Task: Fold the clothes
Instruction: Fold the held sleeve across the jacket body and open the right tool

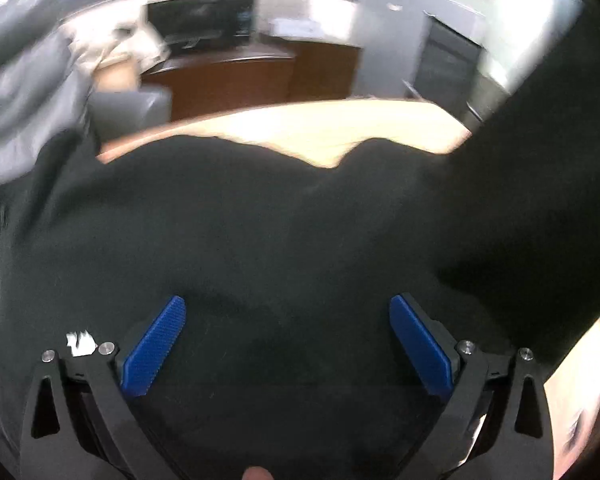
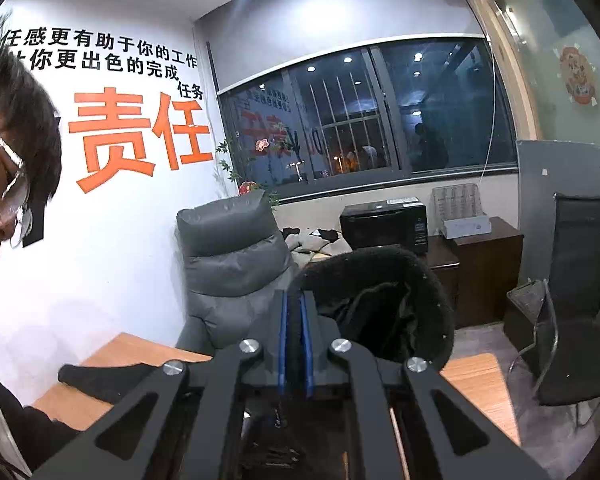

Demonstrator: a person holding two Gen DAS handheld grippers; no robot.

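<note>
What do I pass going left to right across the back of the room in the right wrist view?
Orange wall lettering → grey padded chair → black box-like appliance → dark wooden cabinet → black mesh chair.

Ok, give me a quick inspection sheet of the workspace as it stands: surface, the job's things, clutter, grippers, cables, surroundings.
Surface: wooden table, mostly covered by the garment in the left view.
Job's things: black garment spread over the table; its collar is lifted in front of the right camera.
Clutter: nothing seen on the table besides the garment.
Grippers: left gripper open above the cloth, nothing between the jaws; right gripper shut on the garment's edge.
Cables: nothing seen.
Surroundings: grey armchair, black office chair, dark cabinet with a black box, window; a person at the left edge.
</note>
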